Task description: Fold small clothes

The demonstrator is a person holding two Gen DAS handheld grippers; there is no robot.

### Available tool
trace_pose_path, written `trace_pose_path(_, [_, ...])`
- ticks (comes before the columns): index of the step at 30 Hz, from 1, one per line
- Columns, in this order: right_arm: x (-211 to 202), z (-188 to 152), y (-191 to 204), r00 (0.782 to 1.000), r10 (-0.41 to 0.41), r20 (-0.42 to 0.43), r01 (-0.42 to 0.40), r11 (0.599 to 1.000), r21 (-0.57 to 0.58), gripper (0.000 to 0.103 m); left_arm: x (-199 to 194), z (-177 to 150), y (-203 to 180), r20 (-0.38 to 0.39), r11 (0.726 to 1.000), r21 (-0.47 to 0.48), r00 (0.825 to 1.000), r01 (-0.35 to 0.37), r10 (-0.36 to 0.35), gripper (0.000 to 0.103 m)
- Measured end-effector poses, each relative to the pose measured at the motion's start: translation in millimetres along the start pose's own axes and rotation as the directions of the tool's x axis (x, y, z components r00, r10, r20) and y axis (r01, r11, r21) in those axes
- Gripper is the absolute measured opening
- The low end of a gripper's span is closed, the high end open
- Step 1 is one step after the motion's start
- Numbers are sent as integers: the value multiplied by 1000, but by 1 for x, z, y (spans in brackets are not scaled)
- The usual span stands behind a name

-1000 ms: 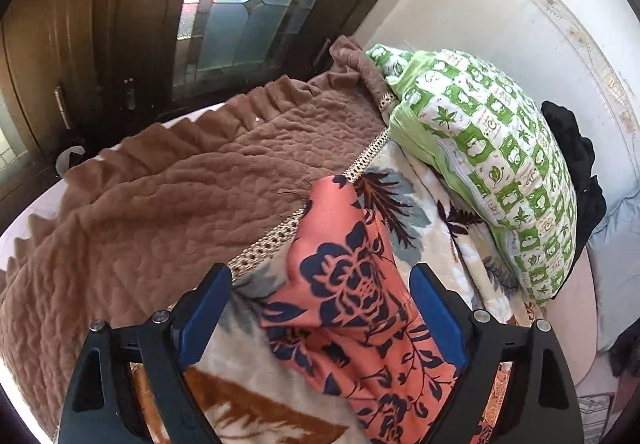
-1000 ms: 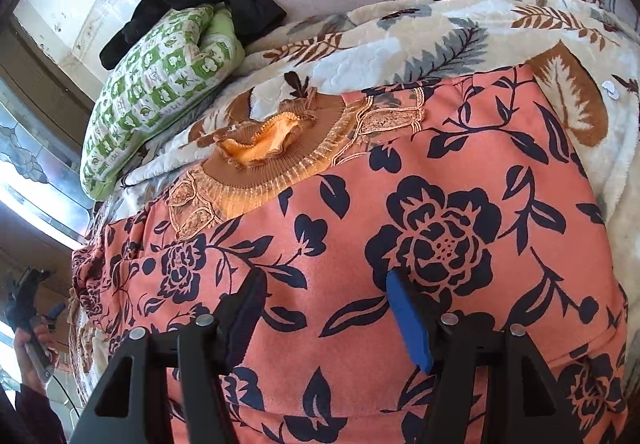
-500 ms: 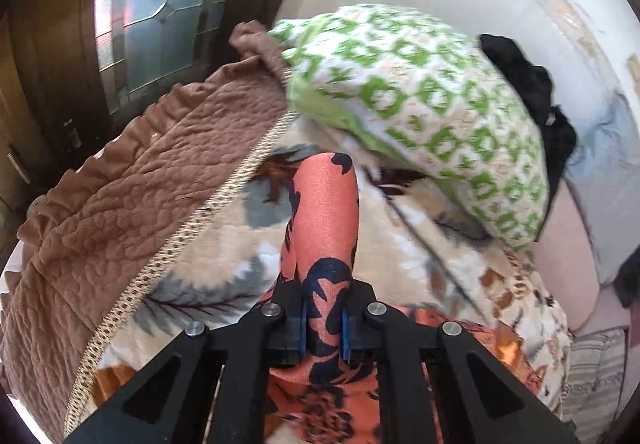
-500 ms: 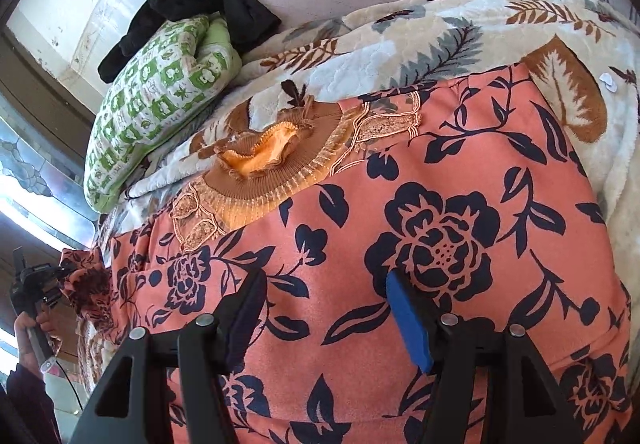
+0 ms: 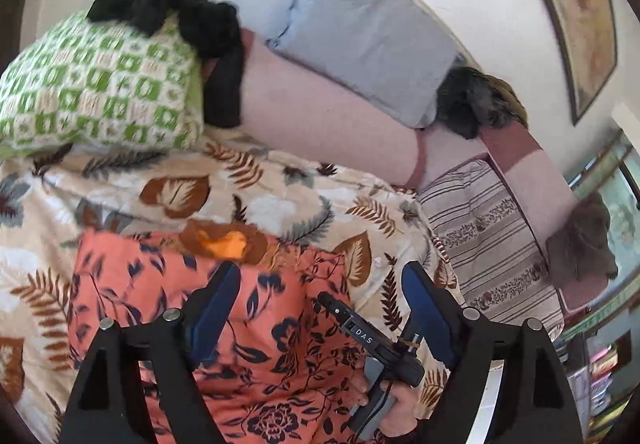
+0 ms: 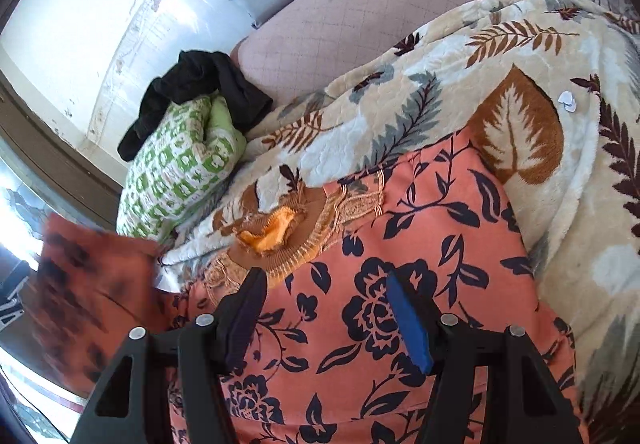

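Observation:
A coral garment with dark navy flowers (image 6: 420,256) lies flat on a leaf-patterned blanket (image 6: 520,55). Its brown lace neckline with an orange lining (image 6: 280,228) faces away from me. My right gripper (image 6: 324,316) is open, low over the garment's middle. My left gripper (image 5: 316,308) is open above the same garment (image 5: 160,284). The right gripper's body (image 5: 372,336) and the hand holding it show between the left fingers. A blurred flap of the garment (image 6: 92,300) hangs raised at the left of the right wrist view.
A green-and-white patterned pillow (image 5: 92,83) with a black cloth (image 5: 192,15) on it lies at the head of the bed. A grey pillow (image 5: 360,43) leans on the white wall. A striped cushion (image 5: 488,236) lies to the right. A window (image 6: 16,203) is at left.
My left gripper shut on the garment's left side, swung it rightward over the body, and now stands open. My right gripper stayed open over the garment.

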State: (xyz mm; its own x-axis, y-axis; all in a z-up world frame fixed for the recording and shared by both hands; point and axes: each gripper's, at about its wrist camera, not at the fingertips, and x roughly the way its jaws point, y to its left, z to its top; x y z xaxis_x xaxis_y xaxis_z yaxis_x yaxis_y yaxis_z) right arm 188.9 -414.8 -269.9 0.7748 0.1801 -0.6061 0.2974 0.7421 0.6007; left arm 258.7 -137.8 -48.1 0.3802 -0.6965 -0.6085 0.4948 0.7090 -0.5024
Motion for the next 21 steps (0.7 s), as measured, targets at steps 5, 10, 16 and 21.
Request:
trace_pose_path(5, [-13,14,-12,1000,5,6,-5,1000,29,72,-2,-16,29,105,989,9,984,-146,144,87])
trace_pose_path(10, [0,13,-30,985,11,-173,-4,999,38,72,15,-64,139,36,902,-246,926,-355,375,87])
trace_pose_path(16, [21,-3,-48,955,-11,-297,30,998,61,72,37,-123,222,-21,785,-400,861,-473,508,86])
trace_pose_path(21, [41,-19,-22,933,-3,-361,-15,999,-47,18,62,-132,232,-105,774,-305,828,-554,551,86])
